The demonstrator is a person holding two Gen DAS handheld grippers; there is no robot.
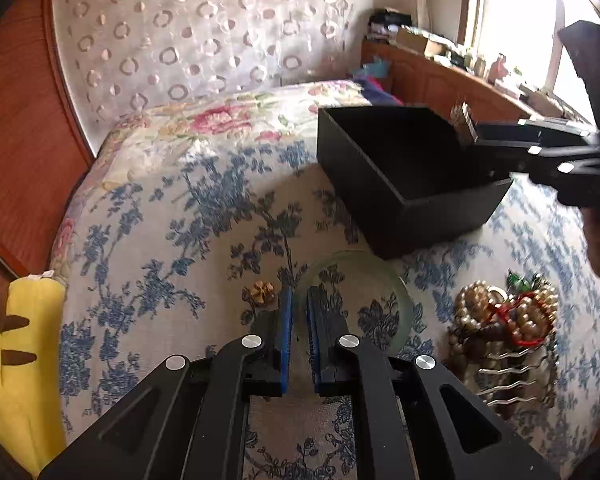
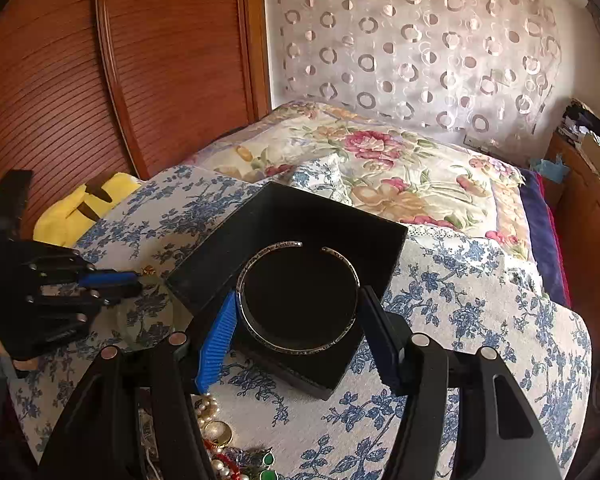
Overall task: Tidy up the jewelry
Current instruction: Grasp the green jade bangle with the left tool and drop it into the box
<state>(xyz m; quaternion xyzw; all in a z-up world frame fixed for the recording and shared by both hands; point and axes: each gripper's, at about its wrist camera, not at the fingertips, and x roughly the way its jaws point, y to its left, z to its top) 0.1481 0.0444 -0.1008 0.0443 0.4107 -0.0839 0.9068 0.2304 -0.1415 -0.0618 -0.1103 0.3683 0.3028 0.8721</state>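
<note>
One black box [image 2: 296,240] sits on the bed [image 2: 480,320]; one silver bangle [image 2: 298,300] hangs over it, gripped between the right gripper [image 2: 298,332] jaws; one jewelry pile [image 1: 508,320] lies at four o'clock, one gold brooch [image 1: 262,290] at ten; left gripper [image 1: 298,316] jaws nearly closed, empty, over one glass dish [image 1: 364,280]; wooden wardrobe [image 2: 100,80] borders the bed at nine o'clock.

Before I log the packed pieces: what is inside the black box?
Over the black box, the right claw holds a silver cuff bangle. The box floor looks dark and bare; bangle and claw hide part of it.
</note>
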